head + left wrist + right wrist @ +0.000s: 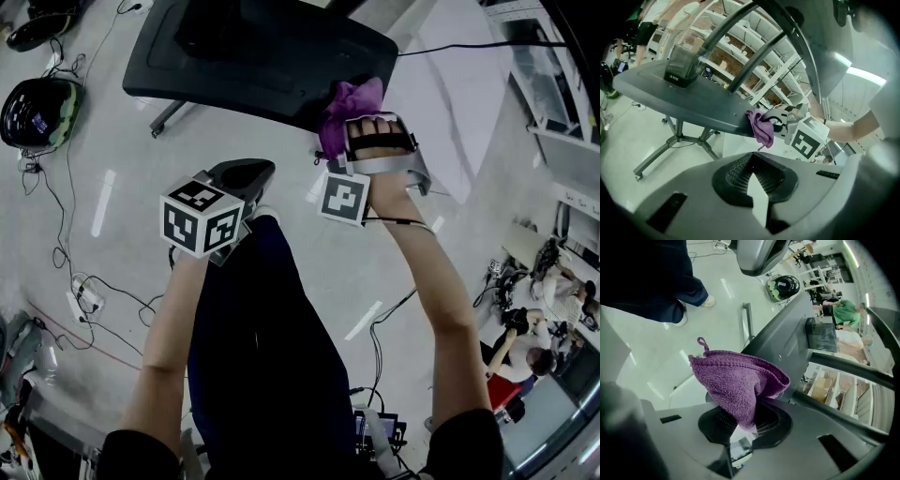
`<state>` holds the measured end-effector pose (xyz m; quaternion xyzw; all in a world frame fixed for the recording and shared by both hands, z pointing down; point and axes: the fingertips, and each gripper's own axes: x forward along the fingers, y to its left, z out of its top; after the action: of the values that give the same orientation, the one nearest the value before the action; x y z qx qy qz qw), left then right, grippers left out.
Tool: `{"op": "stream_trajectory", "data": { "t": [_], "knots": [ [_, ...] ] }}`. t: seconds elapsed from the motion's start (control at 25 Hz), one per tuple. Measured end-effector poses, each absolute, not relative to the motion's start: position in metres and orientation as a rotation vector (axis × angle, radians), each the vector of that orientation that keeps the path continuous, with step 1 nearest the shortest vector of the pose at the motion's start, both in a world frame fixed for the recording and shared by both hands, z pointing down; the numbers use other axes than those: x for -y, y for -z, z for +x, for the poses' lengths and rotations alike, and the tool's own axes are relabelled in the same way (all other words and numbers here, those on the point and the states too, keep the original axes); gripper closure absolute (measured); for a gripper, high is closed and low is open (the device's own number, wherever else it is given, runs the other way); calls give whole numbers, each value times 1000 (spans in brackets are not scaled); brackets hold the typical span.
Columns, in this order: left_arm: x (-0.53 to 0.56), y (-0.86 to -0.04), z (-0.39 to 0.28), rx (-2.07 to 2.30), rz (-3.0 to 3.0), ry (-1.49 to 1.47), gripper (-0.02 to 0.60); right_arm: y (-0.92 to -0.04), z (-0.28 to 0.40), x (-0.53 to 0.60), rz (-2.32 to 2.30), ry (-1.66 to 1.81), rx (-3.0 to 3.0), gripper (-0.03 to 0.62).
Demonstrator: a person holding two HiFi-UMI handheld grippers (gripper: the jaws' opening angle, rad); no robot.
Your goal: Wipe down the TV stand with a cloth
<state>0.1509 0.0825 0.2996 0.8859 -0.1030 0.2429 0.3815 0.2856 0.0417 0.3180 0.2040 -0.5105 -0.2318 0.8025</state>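
**Wiping at the near edge**

The right gripper (345, 131) is clamped on a purple cloth (351, 99). The cloth lies against the near edge of the dark grey TV stand shelf (253, 56). The left gripper (244, 172) is held apart from the shelf, with its jaws together and nothing between them.

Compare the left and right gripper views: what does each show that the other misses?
Left only: the left tool shut and empty, the right tool with its marker cube, a forearm. Right only: that tool's jaws shut on the purple cloth, the person's shoe. Both: that cloth and the TV stand's grey shelf.
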Motion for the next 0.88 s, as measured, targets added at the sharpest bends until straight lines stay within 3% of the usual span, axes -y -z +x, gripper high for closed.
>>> {"op": "stream_trajectory", "data": {
  "t": [0.56, 0.88],
  "knots": [
    [-117, -307, 178, 214, 2251, -625, 575, -316, 351, -85, 409, 419, 993, 522],
    [-116, -315, 175, 207, 2239, -614, 575, -338, 355, -116, 419, 285, 1014, 522]
  ]
}}
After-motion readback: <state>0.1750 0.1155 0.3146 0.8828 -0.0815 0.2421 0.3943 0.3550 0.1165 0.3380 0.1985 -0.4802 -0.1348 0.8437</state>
